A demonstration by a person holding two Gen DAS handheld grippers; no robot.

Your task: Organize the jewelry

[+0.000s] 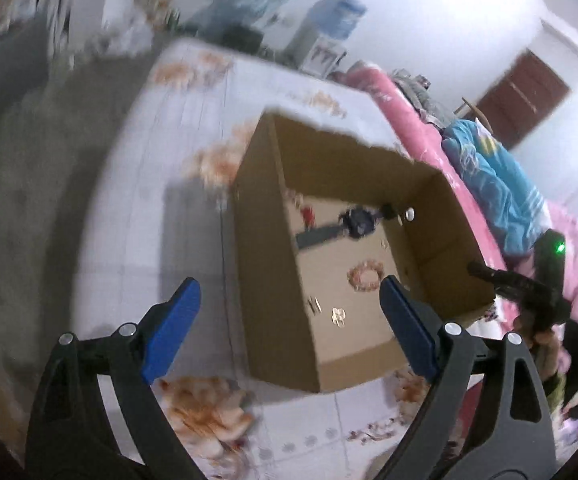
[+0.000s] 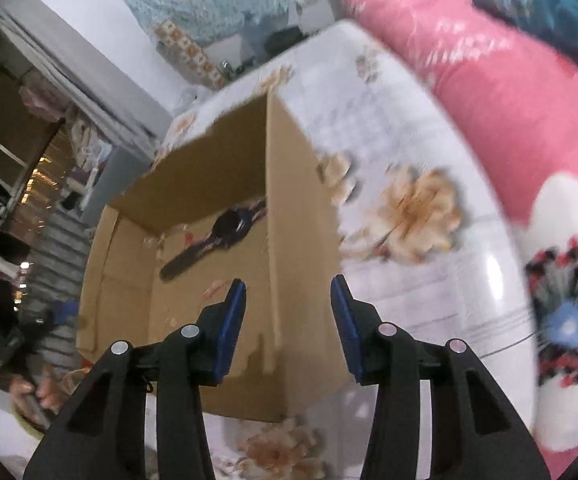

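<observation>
An open cardboard box stands on a floral tablecloth. On its floor lie a dark wristwatch, a pale beaded bracelet, small gold pieces and a round silver stud. My left gripper hangs over the box's near left wall, open wide and empty. In the right wrist view the same box shows the watch inside. My right gripper hovers over the box's right wall, jaws apart with nothing between them.
The floral tablecloth covers the table around the box. Pink bedding and a blue blanket lie to the right. The person's hand holding the other gripper's handle shows at right. Both views are motion-blurred.
</observation>
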